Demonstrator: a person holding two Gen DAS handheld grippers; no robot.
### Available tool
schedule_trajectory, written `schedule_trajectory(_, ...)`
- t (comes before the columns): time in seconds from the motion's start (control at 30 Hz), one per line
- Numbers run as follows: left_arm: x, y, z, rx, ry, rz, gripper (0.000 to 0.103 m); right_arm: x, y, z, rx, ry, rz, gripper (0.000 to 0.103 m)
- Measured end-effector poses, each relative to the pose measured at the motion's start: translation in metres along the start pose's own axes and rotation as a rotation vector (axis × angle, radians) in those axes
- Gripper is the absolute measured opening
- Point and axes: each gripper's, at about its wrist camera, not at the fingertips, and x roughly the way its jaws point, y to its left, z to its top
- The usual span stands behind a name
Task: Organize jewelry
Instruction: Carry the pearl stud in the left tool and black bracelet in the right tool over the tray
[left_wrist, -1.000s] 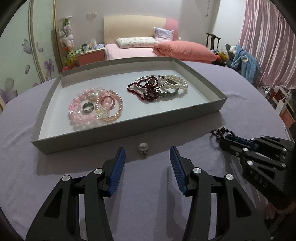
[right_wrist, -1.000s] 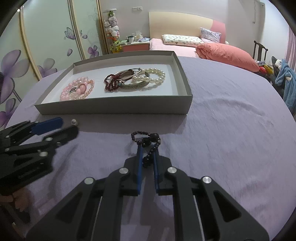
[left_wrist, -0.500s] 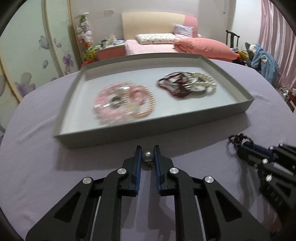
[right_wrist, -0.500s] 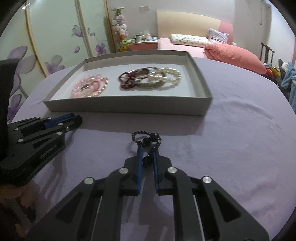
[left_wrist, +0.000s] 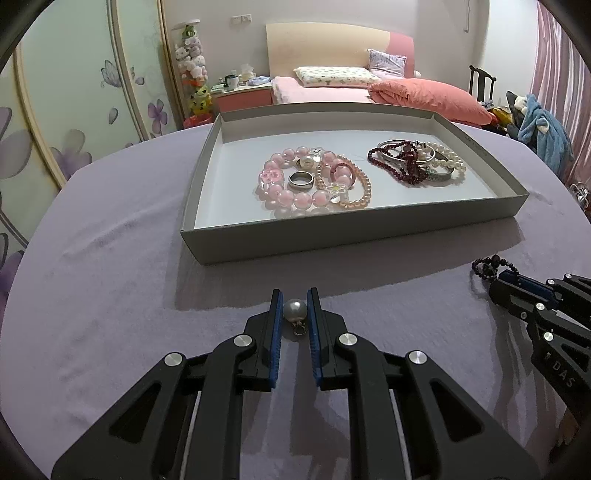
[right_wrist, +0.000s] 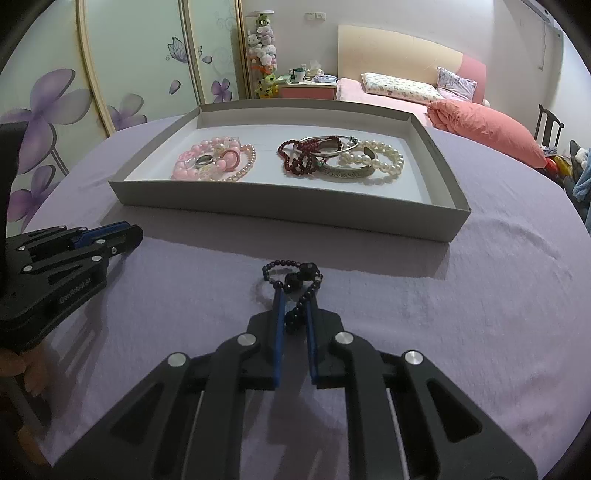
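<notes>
Both grippers loaded, tray at 12 o'clock on lavender-clothed desk (left_wrist: 110, 295).
L gripper (left_wrist: 295, 308) pinches round grey pearl pendant (left_wrist: 294, 309) w/ small metal loop; R gripper (right_wrist: 294, 301) is clamped on dark purple bead bracelet (right_wrist: 291, 275), loop resting on cloth. Shallow grey cardboard tray (right_wrist: 280, 201) holds pink bead bracelets (left_wrist: 291, 182) at its 9 o'clock, dark red beads (left_wrist: 400, 164) + white pearl bracelet (right_wrist: 376, 160) at 3.

Dim indoor light from above, soft shadows under the tray (left_wrist: 347, 236), sharp focus, strong fisheye bending, dark corners
</notes>
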Motion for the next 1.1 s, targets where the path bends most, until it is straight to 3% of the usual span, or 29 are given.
schedule_trajectory(0.83,0.001,0.008,0.002,-0.023,-0.002,-0.026,0.014,-0.001,-0.006,0.000,0.030,-0.006,0.027,0.011)
schedule_trajectory(0.93,-0.003,0.020,0.000,-0.075,-0.017,-0.050,0.014,-0.008,-0.009,0.000,0.069,-0.041,0.054,0.011)
schedule_trajectory(1.1,-0.028,0.031,-0.003,-0.130,-0.107,-0.070,0.014,-0.038,-0.012,0.008,0.100,-0.161,0.074,0.011)
